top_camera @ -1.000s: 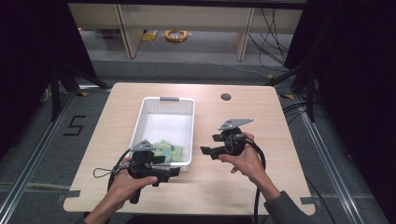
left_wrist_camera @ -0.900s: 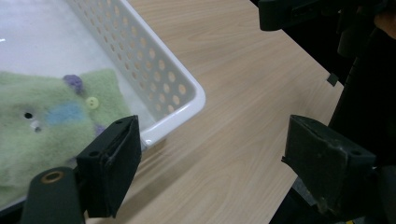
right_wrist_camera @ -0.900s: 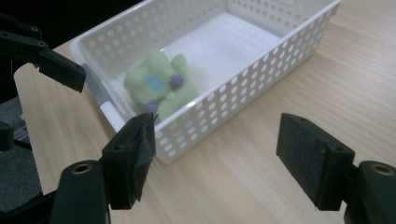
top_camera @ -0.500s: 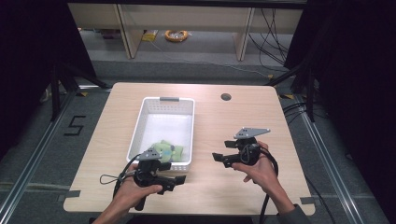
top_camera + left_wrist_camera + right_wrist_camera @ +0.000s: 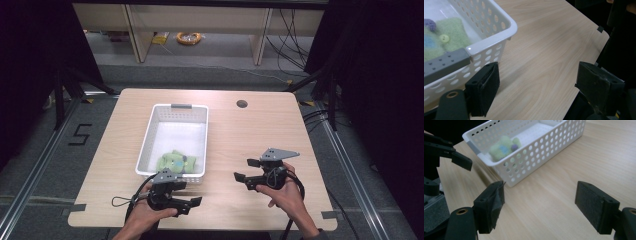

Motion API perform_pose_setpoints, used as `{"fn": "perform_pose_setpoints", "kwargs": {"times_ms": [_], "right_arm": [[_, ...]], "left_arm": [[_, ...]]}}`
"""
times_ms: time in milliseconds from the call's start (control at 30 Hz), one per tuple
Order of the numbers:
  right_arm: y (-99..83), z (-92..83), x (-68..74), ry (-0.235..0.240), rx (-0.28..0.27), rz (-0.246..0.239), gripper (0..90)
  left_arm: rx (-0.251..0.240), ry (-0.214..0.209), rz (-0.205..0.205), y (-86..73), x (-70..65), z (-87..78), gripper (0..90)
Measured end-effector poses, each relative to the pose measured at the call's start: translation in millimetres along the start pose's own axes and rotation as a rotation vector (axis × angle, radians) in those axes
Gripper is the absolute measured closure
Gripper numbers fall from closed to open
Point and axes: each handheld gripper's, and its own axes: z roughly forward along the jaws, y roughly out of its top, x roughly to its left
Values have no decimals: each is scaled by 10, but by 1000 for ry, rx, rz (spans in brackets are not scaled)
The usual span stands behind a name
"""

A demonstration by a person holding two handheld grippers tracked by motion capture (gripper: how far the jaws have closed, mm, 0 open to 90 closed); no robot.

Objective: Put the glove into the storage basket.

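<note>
Green felt toy [image 5: 176,162] sits in white perforated plastic basket [image 5: 148,140]; both grippers backed off.
L gripper [image 5: 191,203] & R gripper [image 5: 246,170] jaws released, R just widened, nothing between; retreat low, w/o nudging basket.

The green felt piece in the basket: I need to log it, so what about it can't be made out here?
- High view: green felt piece too small to tell its shape.
- Left gripper view: cut off by the picture's left edge; the basket rim and grey handle hide its lower part.
- Right gripper view: blurred, partly behind the perforated wall.
</note>
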Motion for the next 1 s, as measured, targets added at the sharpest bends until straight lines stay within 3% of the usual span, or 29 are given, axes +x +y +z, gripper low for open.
{"fn": "perform_pose_setpoints", "kwargs": {"times_ms": [100, 233, 267, 300, 333, 400, 433, 467, 567, 633, 667, 733, 833, 933, 967, 1000], "right_arm": [[-60, -5, 12, -9, 8, 9, 243], [-141, -31, 50, 7, 21, 27, 240], [-165, -23, 40, 19, 9, 11, 239], [-184, -33, 72, 22, 19, 31, 238], [-202, -37, 58, 11, 21, -4, 234], [-250, -54, 98, 22, 31, 17, 227], [-270, -48, 84, 36, 17, 2, 225], [-291, -57, 114, 39, 24, 29, 222], [-363, -56, 116, 41, 28, 8, 192], [-405, -77, 152, 31, 39, 24, 191], [-419, -81, 141, 28, 38, 2, 193], [-468, -89, 172, 14, 70, 26, 164], [-531, -104, 192, 6, 88, -2, 164], [-595, -110, 231, 27, 108, 13, 164], [-613, -103, 211, 13, 99, -27, 165], [-633, -104, 219, 13, 103, -28, 165]], "left_arm": [[8, 5, 9, -46, 4, 0, 183], [16, 14, 17, -116, 5, 3, 183], [19, 19, 26, -127, 10, 0, 182], [11, 27, 23, -149, 10, 8, 182], [23, 31, 27, -167, 26, 7, 183], [25, 27, 20, -203, 35, 9, 183], [33, 28, 21, -214, 37, 0, 183], [22, 29, 27, -236, 35, 3, 183], [22, 27, 21, -269, 9, 5, 183], [22, 31, 40, -315, -16, 7, 182], [24, 41, 55, -334, -22, 12, 181], [37, 56, 63, -371, -49, 17, 179], [38, 59, 60, -408, -74, 13, 175], [31, 56, 51, -448, -76, 9, 166], [41, 63, 56, -458, -72, -3, 163], [45, 64, 49, -471, -70, -10, 162]]}}
